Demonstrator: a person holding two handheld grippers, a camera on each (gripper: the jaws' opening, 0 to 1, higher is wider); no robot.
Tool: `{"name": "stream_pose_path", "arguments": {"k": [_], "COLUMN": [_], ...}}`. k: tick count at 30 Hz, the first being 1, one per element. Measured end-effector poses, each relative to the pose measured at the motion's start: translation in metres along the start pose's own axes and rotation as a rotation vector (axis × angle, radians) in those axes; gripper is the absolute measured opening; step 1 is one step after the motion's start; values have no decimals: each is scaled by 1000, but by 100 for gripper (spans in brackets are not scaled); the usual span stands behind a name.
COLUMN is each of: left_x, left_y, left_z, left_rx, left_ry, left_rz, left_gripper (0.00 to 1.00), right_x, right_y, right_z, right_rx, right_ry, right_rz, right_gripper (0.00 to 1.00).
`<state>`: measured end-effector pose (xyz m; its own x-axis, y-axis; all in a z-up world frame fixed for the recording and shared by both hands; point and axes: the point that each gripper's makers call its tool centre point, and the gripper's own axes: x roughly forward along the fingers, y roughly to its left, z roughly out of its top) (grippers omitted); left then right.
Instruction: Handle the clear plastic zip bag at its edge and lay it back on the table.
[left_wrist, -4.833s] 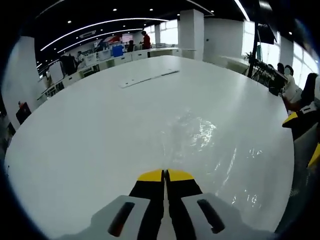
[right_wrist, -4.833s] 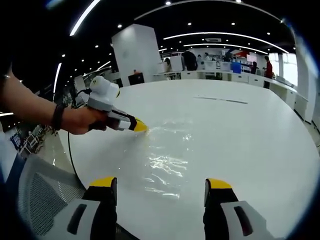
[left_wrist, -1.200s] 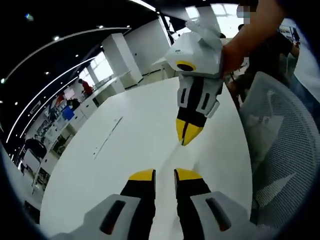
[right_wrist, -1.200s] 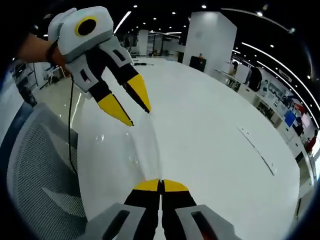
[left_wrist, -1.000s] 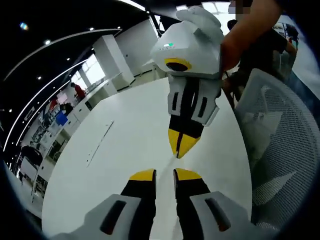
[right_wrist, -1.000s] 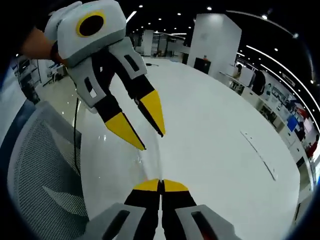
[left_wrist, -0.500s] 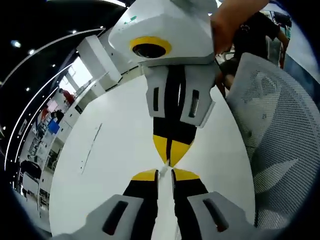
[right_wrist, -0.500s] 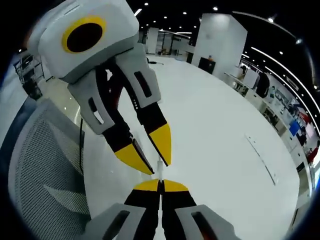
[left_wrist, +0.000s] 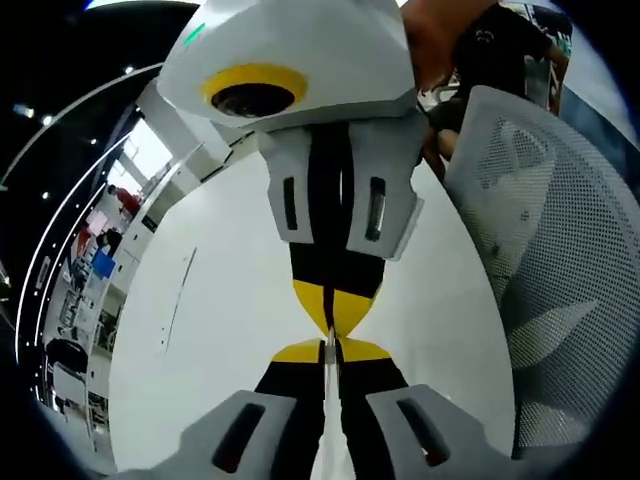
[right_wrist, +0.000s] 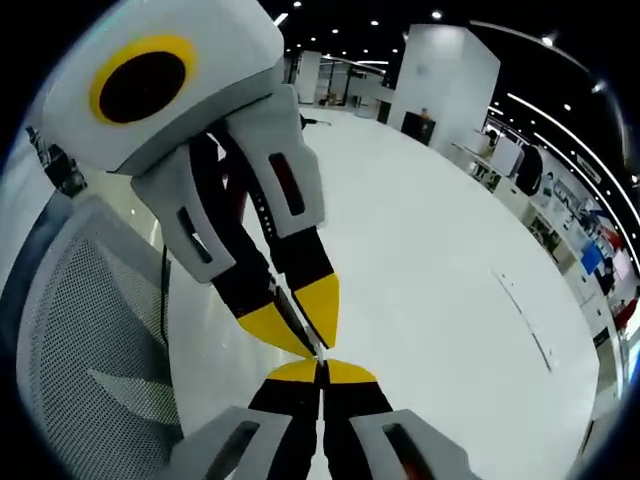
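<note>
The clear plastic zip bag (left_wrist: 327, 349) is nearly invisible; a thin pale sliver of its edge shows between the jaw tips. In the left gripper view my left gripper (left_wrist: 330, 352) is shut on that edge, and my right gripper (left_wrist: 336, 322) points straight at it from above, tip to tip, also shut. The right gripper view has my right gripper (right_wrist: 322, 370) shut at the bottom, with the left gripper (right_wrist: 308, 340) coming down from the upper left, its yellow tips pinched together just above. The rest of the bag is hidden. Both grippers hover above the white table (right_wrist: 430, 260).
A grey mesh chair (left_wrist: 560, 260) stands beside the table's edge, also seen as the chair back (right_wrist: 90, 340). A thin strip (left_wrist: 178, 300) lies far out on the table (left_wrist: 220, 330). A person's hand (left_wrist: 440, 40) holds the right gripper. Office desks and a pillar fill the background.
The two grippers have closed the distance until their tips meet. The left gripper's jaws, slightly apart a second ago, have shut on the bag's edge. The right stays shut.
</note>
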<state>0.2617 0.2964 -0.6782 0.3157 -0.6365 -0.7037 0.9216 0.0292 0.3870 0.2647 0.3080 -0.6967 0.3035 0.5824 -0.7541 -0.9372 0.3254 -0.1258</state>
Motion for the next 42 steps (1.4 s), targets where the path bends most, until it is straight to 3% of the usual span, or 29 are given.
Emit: {"name": "stream_pose_path", "arguments": {"k": [25,42], "left_x": [1,-2], "left_y": [0,10], "left_z": [-10,-19], "left_rx": [-26,-58], "left_ry": [32,47], "left_rz": [-1,21], "left_gripper": [0,0], "right_x": [4,1], "right_y": [1,-12], "right_z": [0,1], "right_rx": [61,84], "right_ry": [3,-5], "right_rz": [-19,-45], "right_gripper": [0,0]}}
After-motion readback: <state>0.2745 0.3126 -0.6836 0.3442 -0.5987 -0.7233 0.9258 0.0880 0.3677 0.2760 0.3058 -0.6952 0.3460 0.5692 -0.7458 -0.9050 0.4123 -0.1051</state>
